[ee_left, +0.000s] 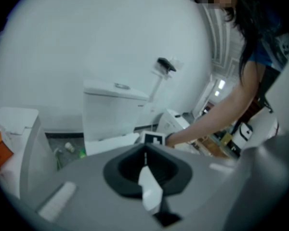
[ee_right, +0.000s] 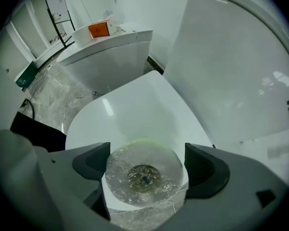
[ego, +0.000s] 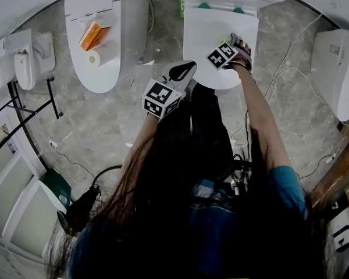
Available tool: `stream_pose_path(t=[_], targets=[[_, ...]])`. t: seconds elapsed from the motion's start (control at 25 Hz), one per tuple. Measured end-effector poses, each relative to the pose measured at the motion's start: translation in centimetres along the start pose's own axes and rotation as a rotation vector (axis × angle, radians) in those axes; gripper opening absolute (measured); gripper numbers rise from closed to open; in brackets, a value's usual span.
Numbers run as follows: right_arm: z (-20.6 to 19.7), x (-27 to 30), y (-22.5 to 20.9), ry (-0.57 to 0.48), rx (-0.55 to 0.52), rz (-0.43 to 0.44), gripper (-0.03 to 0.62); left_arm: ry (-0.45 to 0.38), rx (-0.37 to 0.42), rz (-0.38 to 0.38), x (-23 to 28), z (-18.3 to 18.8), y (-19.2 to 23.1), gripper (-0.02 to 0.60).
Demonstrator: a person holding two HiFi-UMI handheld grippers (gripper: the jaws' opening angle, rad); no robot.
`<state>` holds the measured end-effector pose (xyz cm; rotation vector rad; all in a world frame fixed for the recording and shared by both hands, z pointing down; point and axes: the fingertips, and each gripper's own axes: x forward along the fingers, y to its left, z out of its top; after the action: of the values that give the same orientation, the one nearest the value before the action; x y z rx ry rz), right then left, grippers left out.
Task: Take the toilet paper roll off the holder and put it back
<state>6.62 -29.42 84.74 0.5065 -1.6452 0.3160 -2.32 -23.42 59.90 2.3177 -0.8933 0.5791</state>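
My right gripper point(ee_right: 144, 163) is shut on a toilet paper roll point(ee_right: 143, 178) wrapped in clear film, one jaw on each side, with the roll's end and cardboard core facing the camera. It hangs just above the closed white lid point(ee_right: 135, 109) of a toilet. In the head view the right gripper point(ego: 235, 41) is over that same toilet point(ego: 212, 22), and the roll is mostly hidden behind its marker cube. My left gripper point(ego: 184, 71) hovers by the toilet's left side, its jaws point(ee_left: 147, 170) pressed together with nothing between them. No roll holder is clearly visible.
A second toilet point(ego: 99, 68) on the left carries an orange box point(ego: 92, 35) and a loose paper roll point(ego: 93, 58). A third toilet point(ego: 337, 68) stands at the right. Cables point(ego: 291, 68) trail across the marble floor. A black rack point(ego: 23, 115) stands at the far left.
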Motion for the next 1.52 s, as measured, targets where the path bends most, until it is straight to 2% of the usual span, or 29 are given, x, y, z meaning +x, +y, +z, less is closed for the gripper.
stream_pose_path(t=[0.2,0.4,0.72,0.84,1.12,1.2,1.32,1.36,1.44,1.52], targets=[[2.2,-3.1,-0.5,-0.123,0.027,0.025,0.453,-0.005,-0.001,-0.020,0.1,-0.2,-1.2,0.000],[3.7,-7.9,0.0,-0.221,0.072,0.095,0.451,-0.020,0.026,-0.030,-0.6,0.6,-2.0,0.000],[2.1,-16.0,4.3,-0.290,0.119,0.168,0.449,-0.024,0.078,-0.051,-3.9,1.3,-3.5,0.000],[1.4,-19.8,4.8,-0.352,0.235,0.171,0.448,-0.033,0.092,-0.060,-4.9,1.8,-4.2,0.000],[1.3,-28.5,5.3,-0.541,0.640,0.168,0.439,-0.088,0.139,-0.101,-8.0,3.1,-6.9,0.000],[1.5,-30.5,5.4,-0.587,0.738,0.138,0.395,-0.105,0.143,-0.112,-9.5,3.7,-7.9,0.000],[1.4,-33.1,5.5,-0.637,0.857,0.047,0.137,-0.132,0.155,-0.134,-12.0,4.4,-9.6,0.000],[1.2,-33.9,5.7,-0.652,0.886,0.018,0.082,-0.138,0.167,-0.142,-12.8,4.4,-10.2,0.000],[1.1,-35.7,6.6,-0.691,0.953,-0.007,0.071,-0.148,0.187,-0.153,-14.5,4.1,-11.0,0.000],[1.0,-37.4,8.1,-0.742,1.033,0.009,0.054,-0.158,0.193,-0.164,-16.1,3.5,-11.7,0.000]])
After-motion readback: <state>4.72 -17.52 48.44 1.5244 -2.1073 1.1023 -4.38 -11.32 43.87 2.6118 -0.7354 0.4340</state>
